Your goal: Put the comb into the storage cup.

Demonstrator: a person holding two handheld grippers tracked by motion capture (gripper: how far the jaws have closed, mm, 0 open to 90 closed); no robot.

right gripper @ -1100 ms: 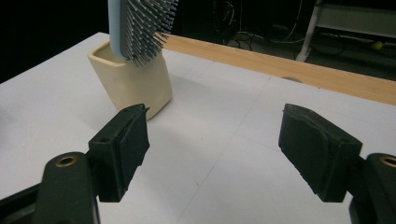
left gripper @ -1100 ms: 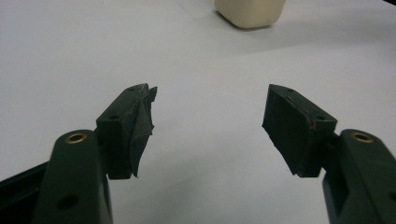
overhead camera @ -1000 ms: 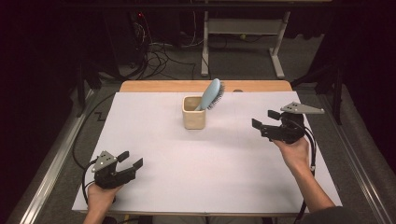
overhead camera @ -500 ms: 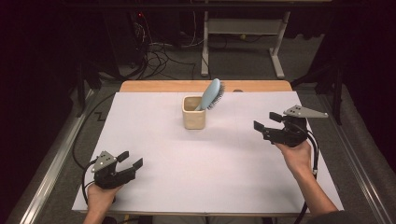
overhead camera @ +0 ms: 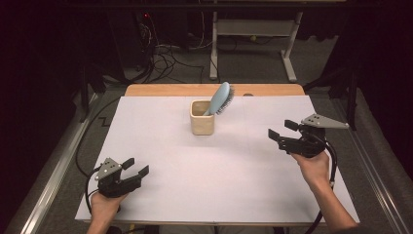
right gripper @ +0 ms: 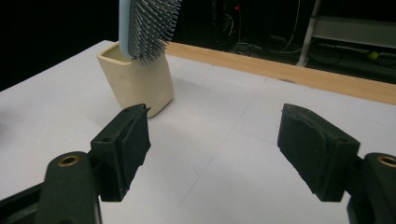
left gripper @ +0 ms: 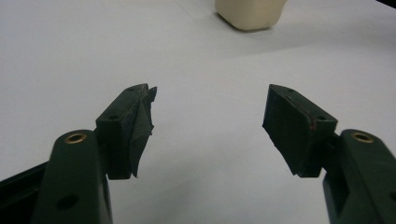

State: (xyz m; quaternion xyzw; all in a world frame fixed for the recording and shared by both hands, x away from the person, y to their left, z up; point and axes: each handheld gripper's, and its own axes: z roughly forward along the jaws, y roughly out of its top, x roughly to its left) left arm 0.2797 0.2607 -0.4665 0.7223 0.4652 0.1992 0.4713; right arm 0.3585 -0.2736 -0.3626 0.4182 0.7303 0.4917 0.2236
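While both forearms are being stretched in from the near edge of the table [overhead camera: 160, 146], the left gripper [overhead camera: 135, 167] is being held low over the near left corner of the white sheet, wrapped from below by the left hand [overhead camera: 104, 201] and angled toward the middle of the table. Its jaws are being kept wide apart with nothing between them, and in the left gripper view [left gripper: 210, 123] just bare sheet is being framed in the gap, with the cup's base up at the top edge.

Over on the right side, the right gripper [overhead camera: 283, 129] is being carried a bit higher by the right hand [overhead camera: 314, 165], wrist cocked so it's being pointed leftward at the cup [overhead camera: 202, 117]. Its jaws are being held spread too, nothing pinched, as seen in the right gripper view [right gripper: 214, 140].

The beige cup is being left standing upright near the far middle of the sheet, well apart from both grippers, and the blue hairbrush [overhead camera: 220, 99] is being propped in it, head up, leaning to the right, bristles facing right.
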